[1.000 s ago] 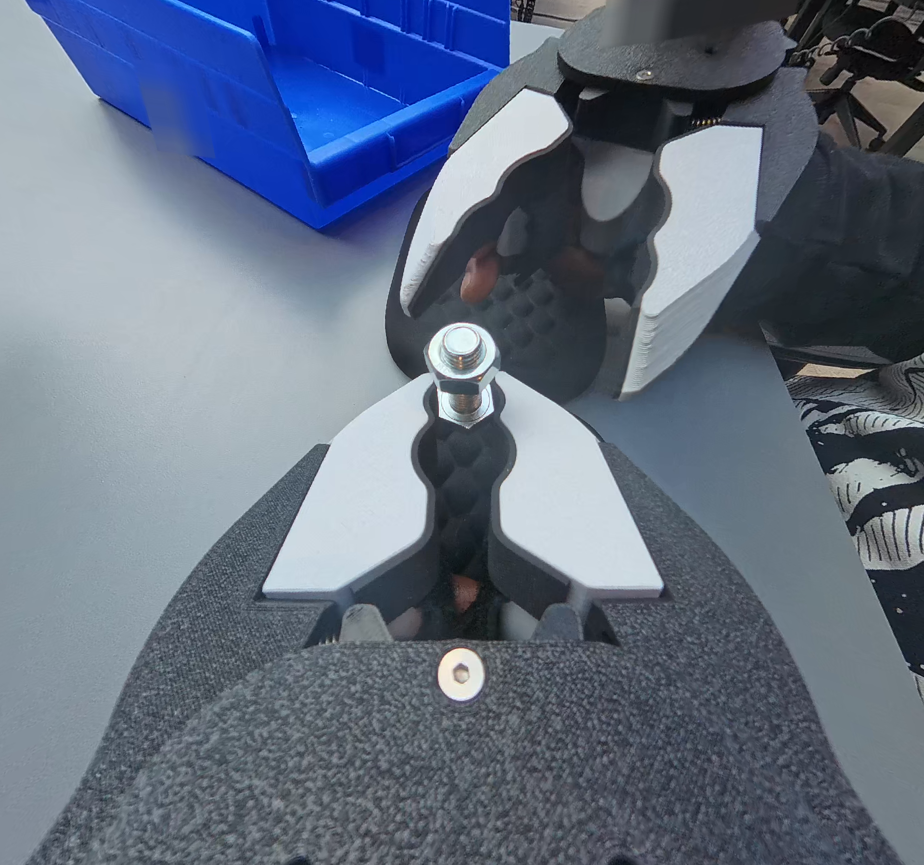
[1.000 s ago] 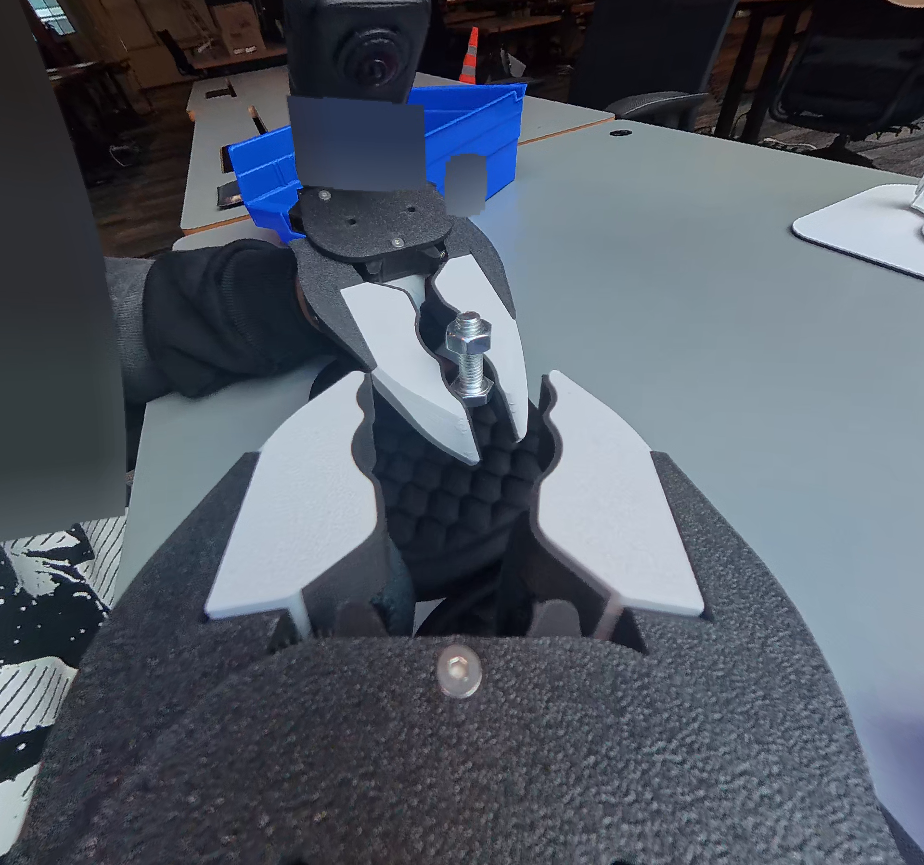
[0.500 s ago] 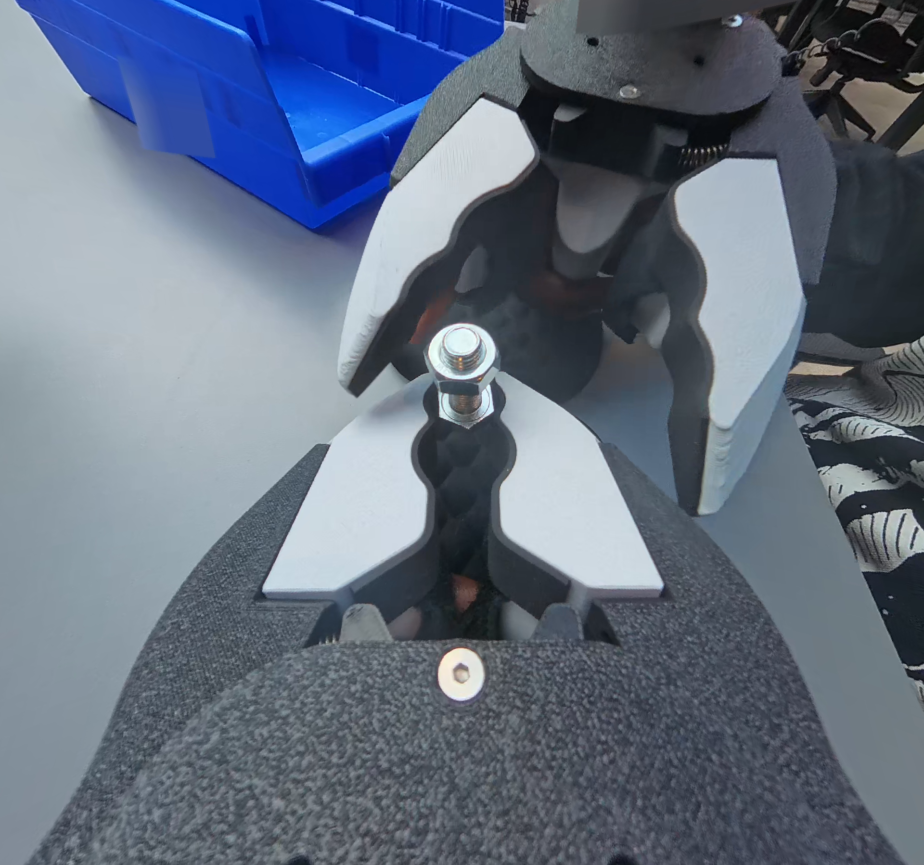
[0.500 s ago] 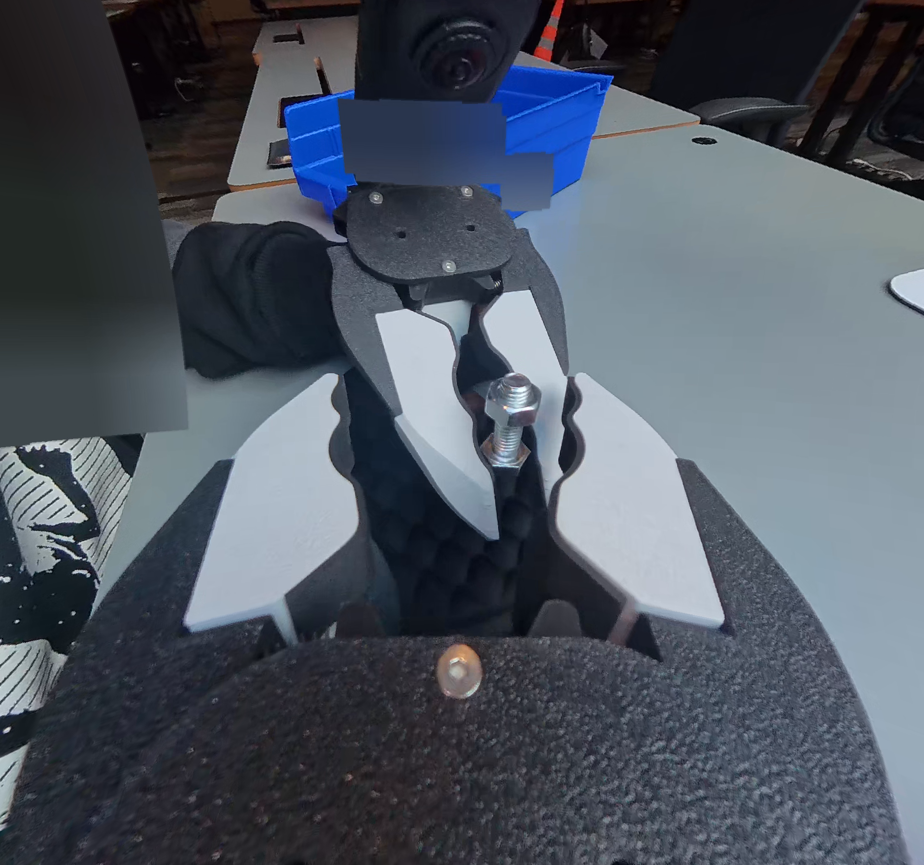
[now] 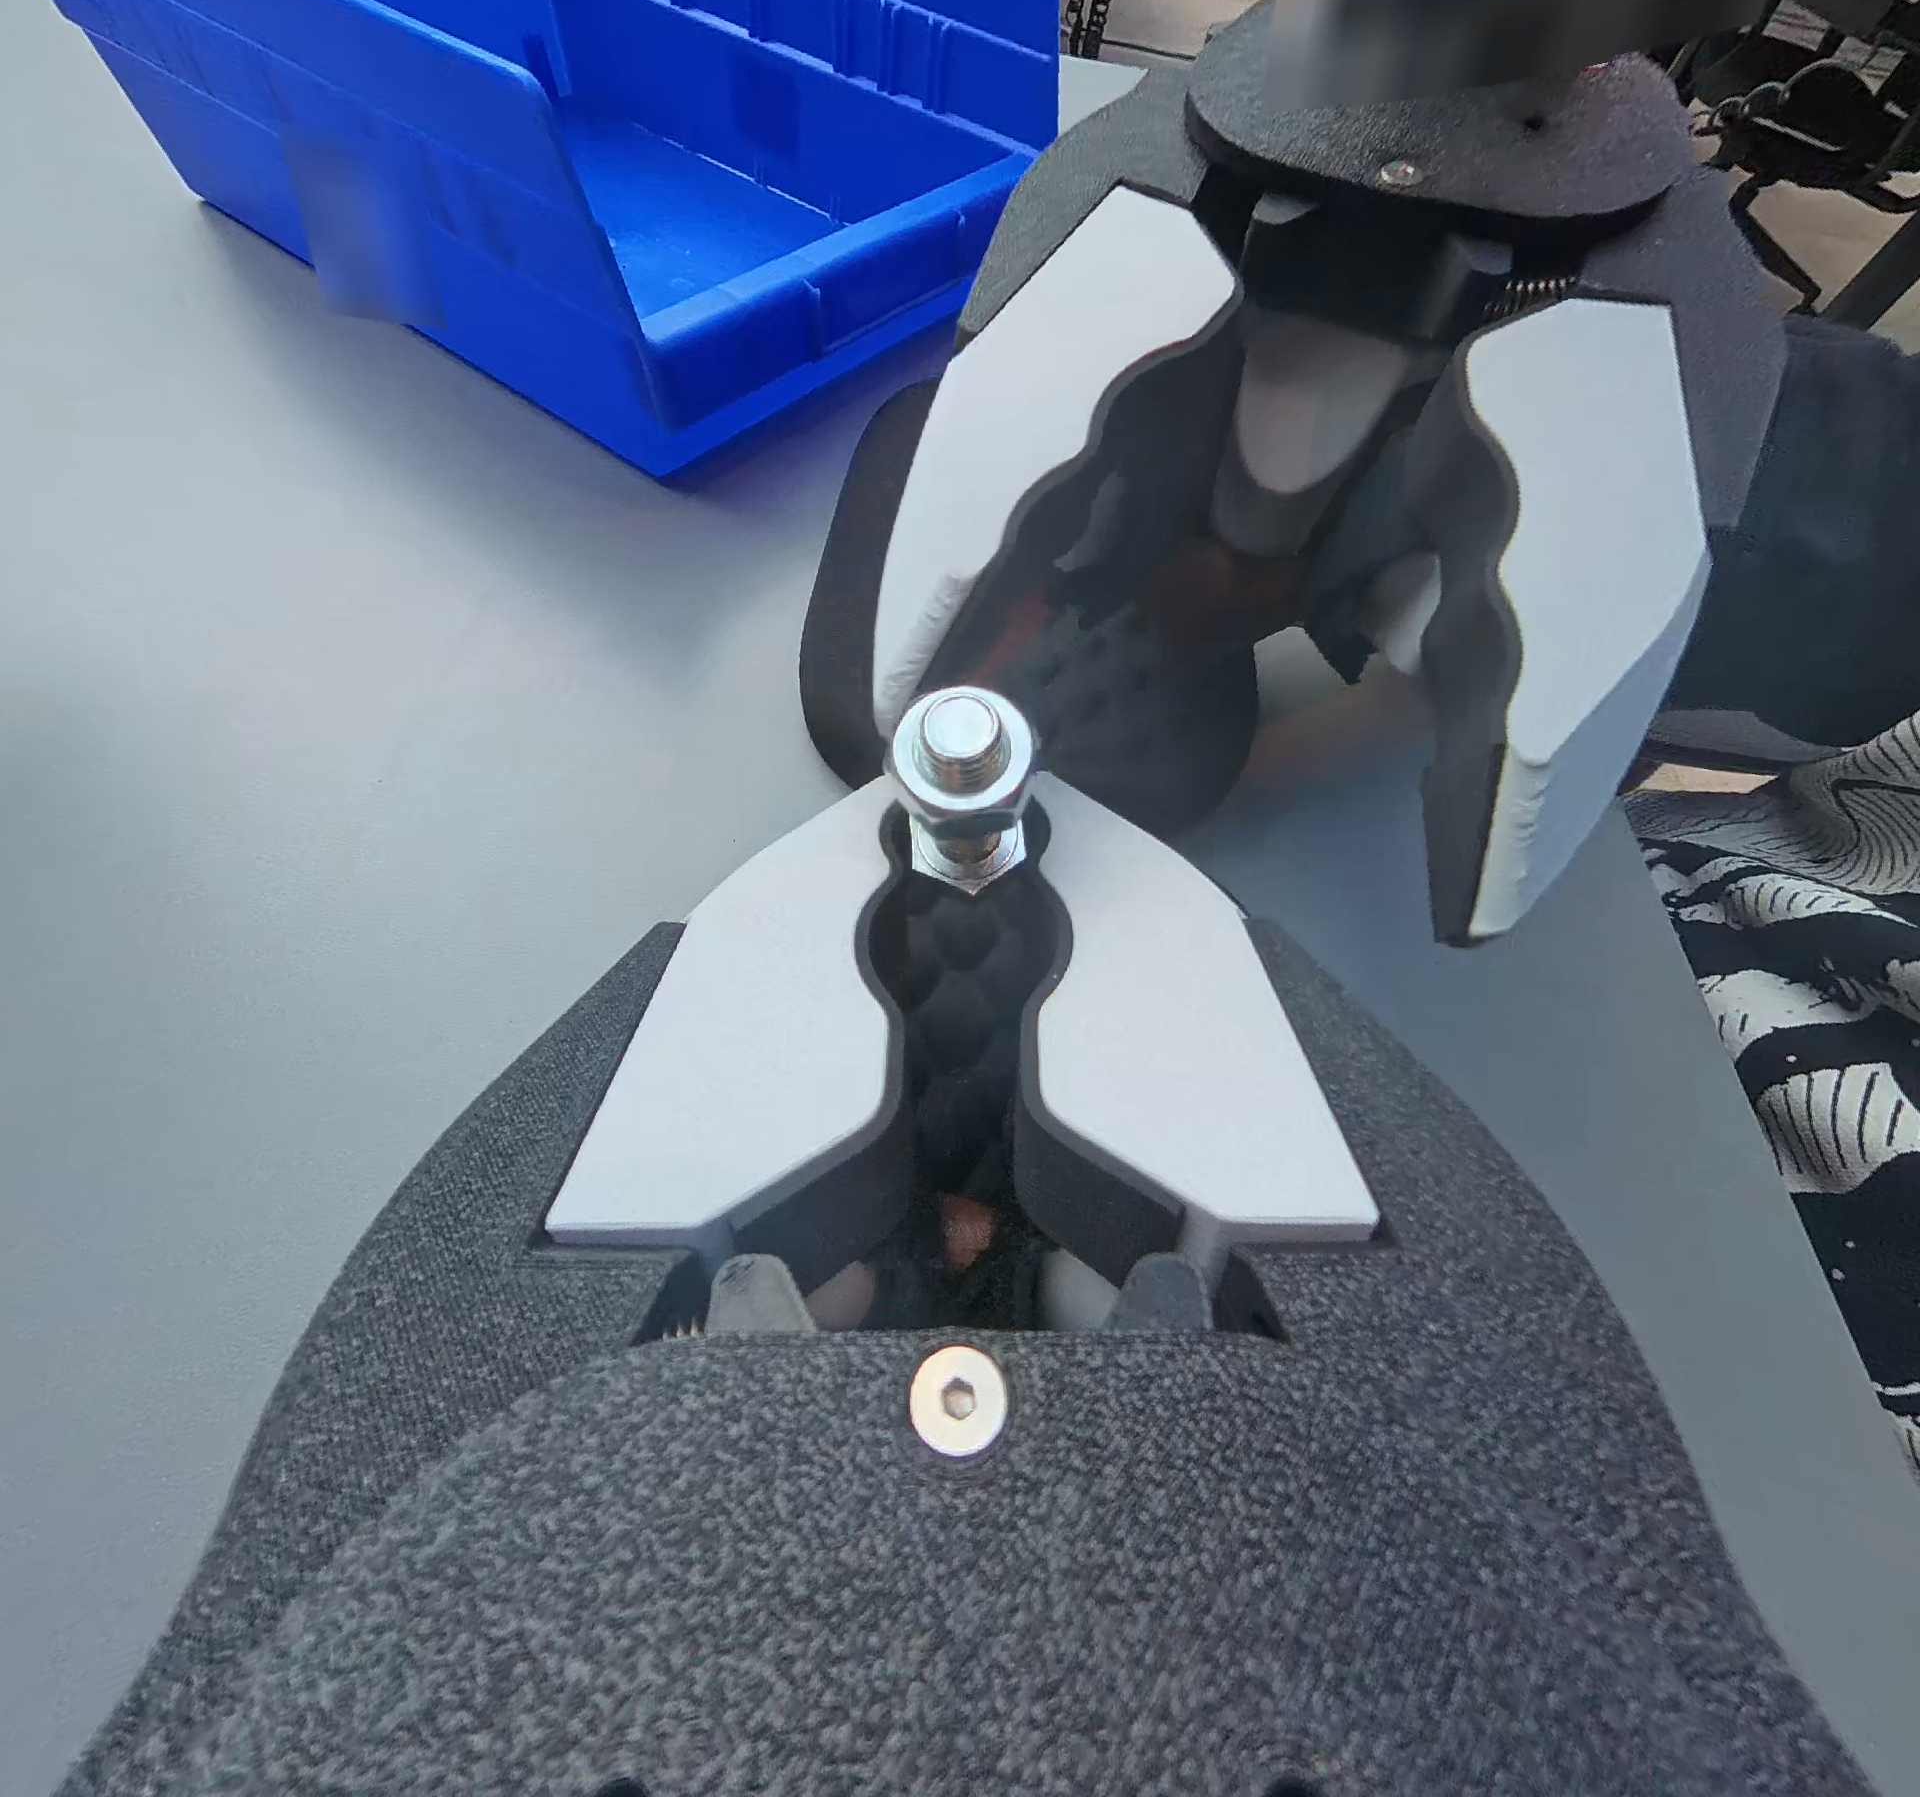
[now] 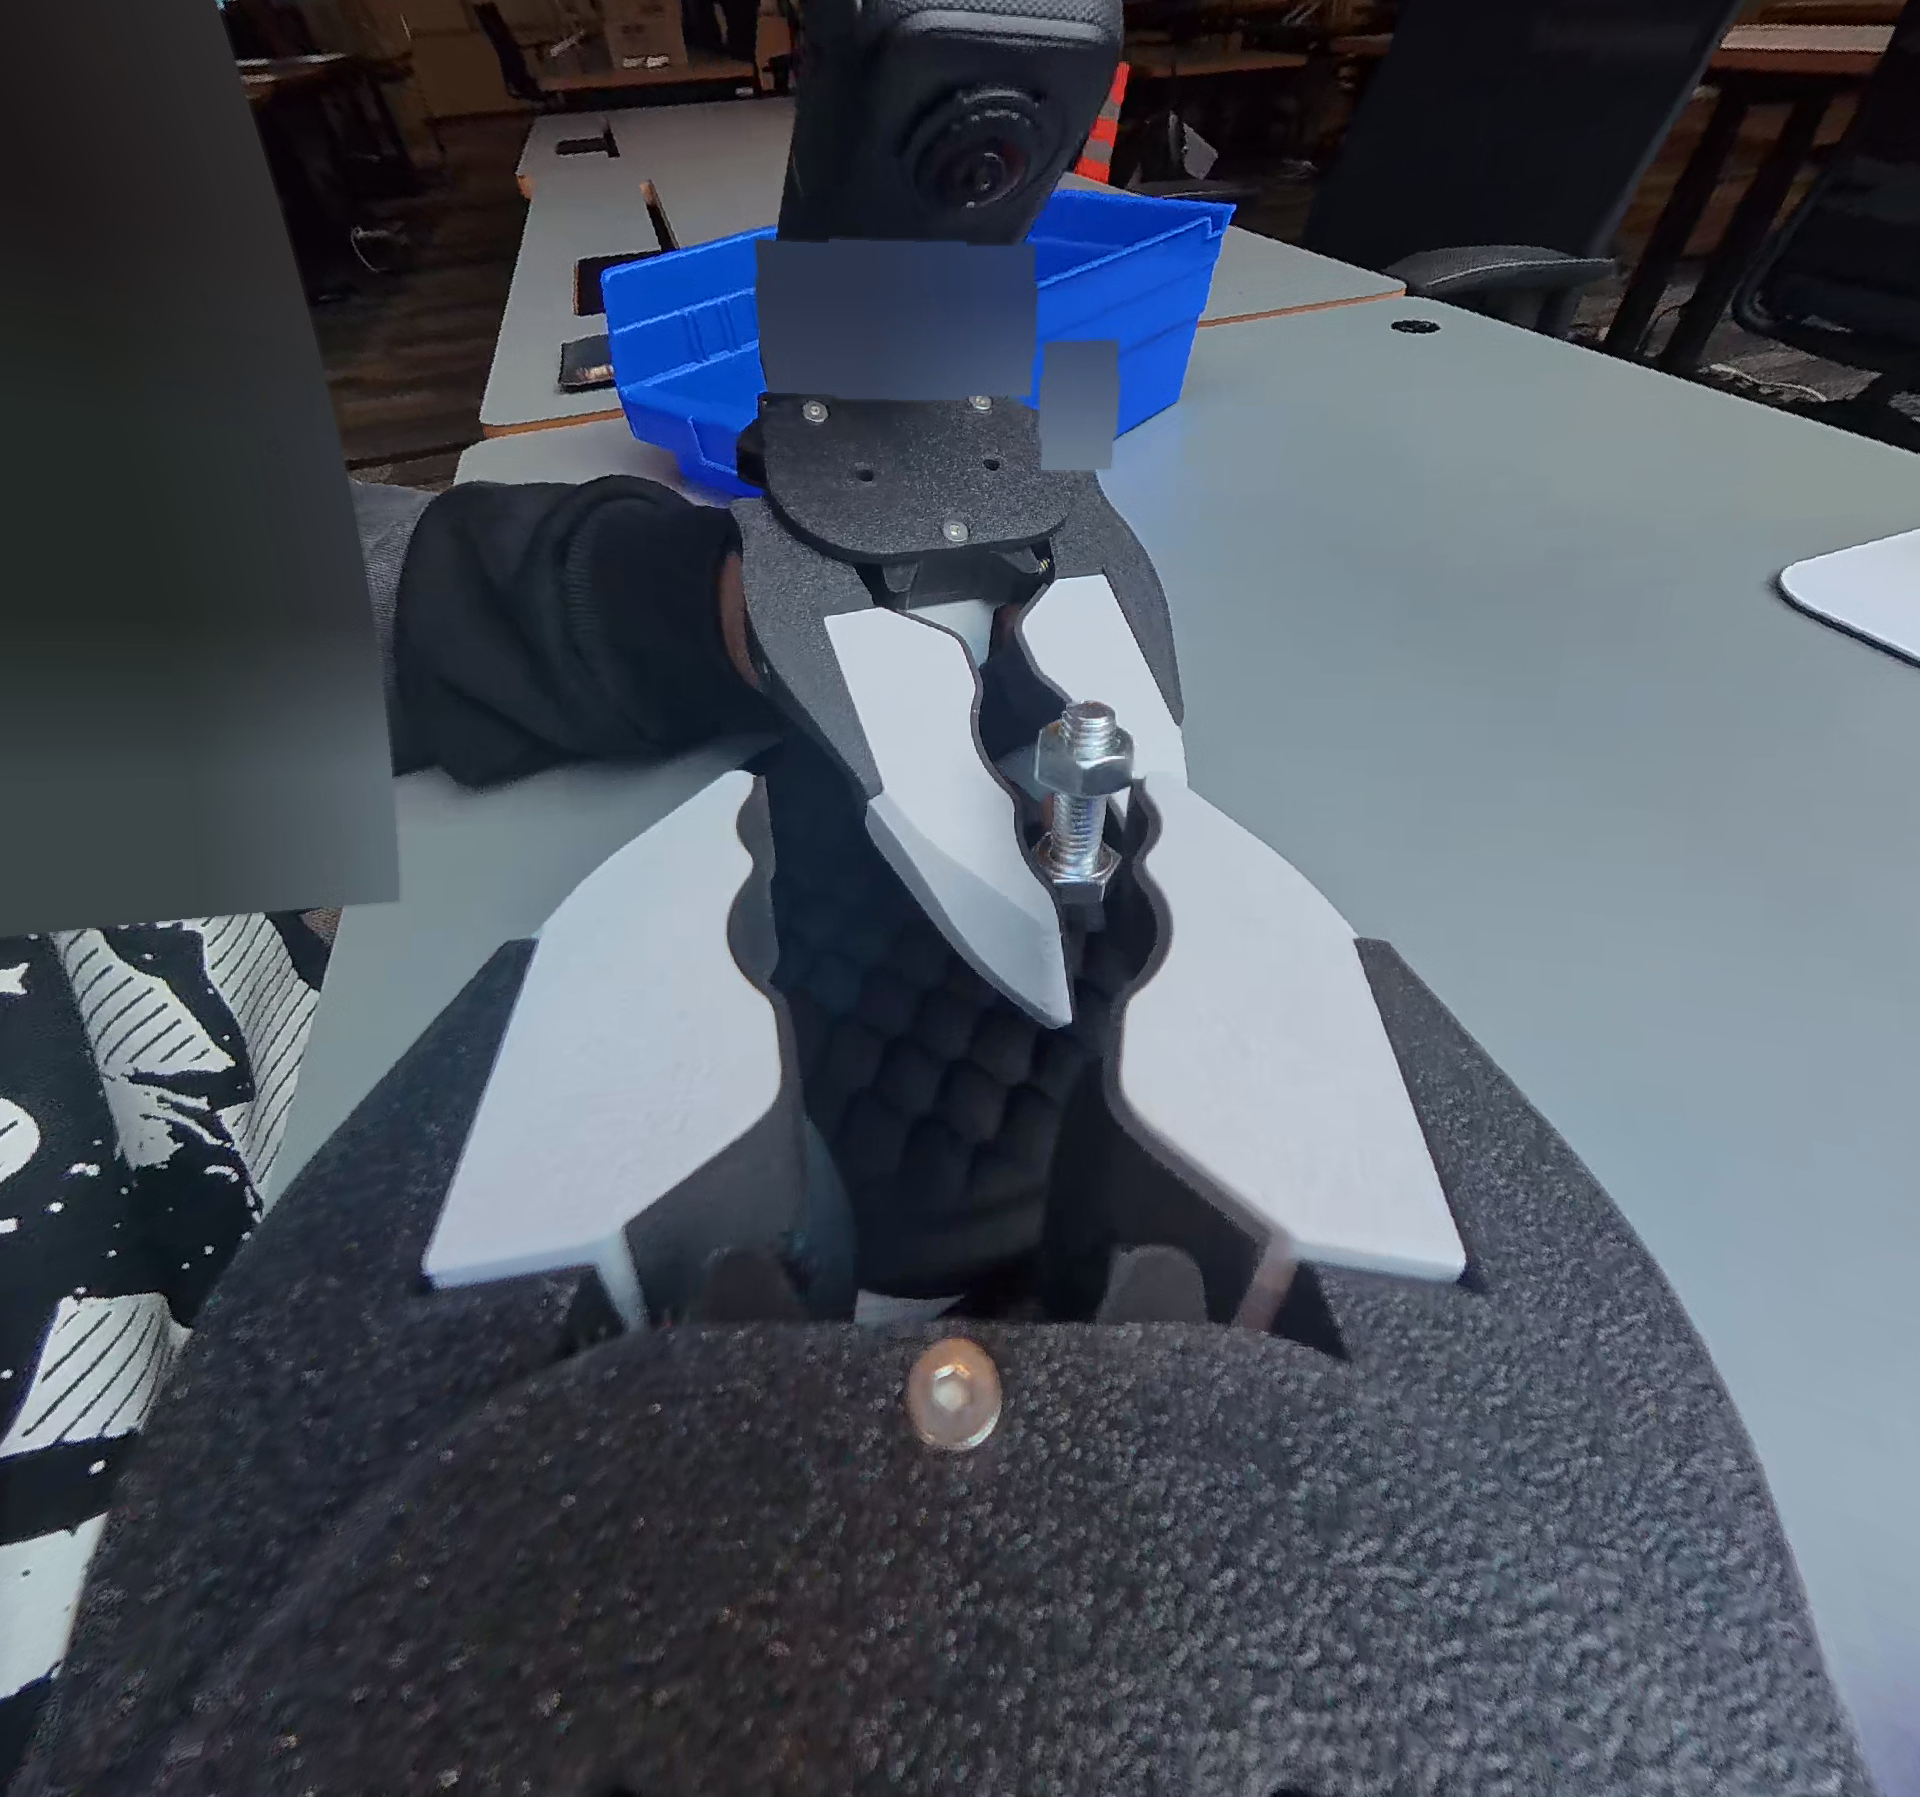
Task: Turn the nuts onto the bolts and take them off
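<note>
Fingertips of the left gripper [image 5: 961,838] meet at the centre of the left wrist view, closed on the head end of a silver bolt [image 5: 964,812] that stands upright out of them. One nut [image 5: 962,758] sits high on the thread, near the bolt's tip, and the hexagonal head lies lower, right at the pinch. Just beyond, in the upper right of that frame, the right gripper [image 5: 1195,708] faces the camera with its white fingers spread wide; one of its fingertips [image 5: 914,646] comes close beside the nut, though whether it touches cannot be told. In the right wrist view the right gripper [image 6: 935,874] fills the lower half of the frame, its fingers open and set to either side of the other tool, with the bolt [image 6: 1081,812] and the nut [image 6: 1086,760] just right of centre between them. A black-gloved hand [image 6: 561,625] holds the left gripper at centre left. Everything hangs over a grey table [image 5: 260,708]. Farther back, a blue plastic bin [image 5: 623,189] rests on the table in the upper left of the left wrist view, well apart from the bolt.
</note>
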`<state>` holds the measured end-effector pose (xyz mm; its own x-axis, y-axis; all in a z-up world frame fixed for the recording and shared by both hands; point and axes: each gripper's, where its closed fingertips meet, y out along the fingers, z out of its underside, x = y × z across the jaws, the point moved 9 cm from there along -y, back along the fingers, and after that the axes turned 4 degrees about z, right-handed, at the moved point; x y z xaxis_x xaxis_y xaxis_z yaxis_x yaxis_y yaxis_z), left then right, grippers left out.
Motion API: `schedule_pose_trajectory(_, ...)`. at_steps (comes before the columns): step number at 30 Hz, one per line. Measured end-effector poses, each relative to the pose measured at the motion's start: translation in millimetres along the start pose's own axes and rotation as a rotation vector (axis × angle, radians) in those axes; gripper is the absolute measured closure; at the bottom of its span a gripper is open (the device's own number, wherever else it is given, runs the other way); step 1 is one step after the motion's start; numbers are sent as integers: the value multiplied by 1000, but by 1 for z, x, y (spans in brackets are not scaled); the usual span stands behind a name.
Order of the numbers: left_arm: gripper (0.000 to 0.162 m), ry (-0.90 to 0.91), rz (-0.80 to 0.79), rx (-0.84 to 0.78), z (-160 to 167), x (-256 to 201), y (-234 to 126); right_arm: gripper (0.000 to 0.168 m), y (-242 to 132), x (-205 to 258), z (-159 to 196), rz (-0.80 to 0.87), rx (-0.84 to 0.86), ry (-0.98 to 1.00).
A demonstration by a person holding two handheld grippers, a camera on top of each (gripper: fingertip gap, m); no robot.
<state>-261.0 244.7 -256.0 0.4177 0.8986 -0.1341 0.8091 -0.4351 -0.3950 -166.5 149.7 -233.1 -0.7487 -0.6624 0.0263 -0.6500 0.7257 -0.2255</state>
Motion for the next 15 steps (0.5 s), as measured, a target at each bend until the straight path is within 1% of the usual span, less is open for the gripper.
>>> schedule_pose_trajectory(2, 145, 0, -1, -1, 0, 0, 0, 109, -6, -1, 2, 8, -5, 5)
schedule_pose_trajectory(4, 145, -1, 0, -1, 0, 0, 0, 109, -8, -5, 3, 31, -7, 16)
schedule_pose_trajectory(7, 145, 5, -1, 1, 0, 0, 0, 99, -6, -9, 2, 53, -10, 42)
schedule_pose_trajectory(15, 145, 8, 2, 1, 0, -1, 0, 92, 5, -13, -5, 59, -27, 41)
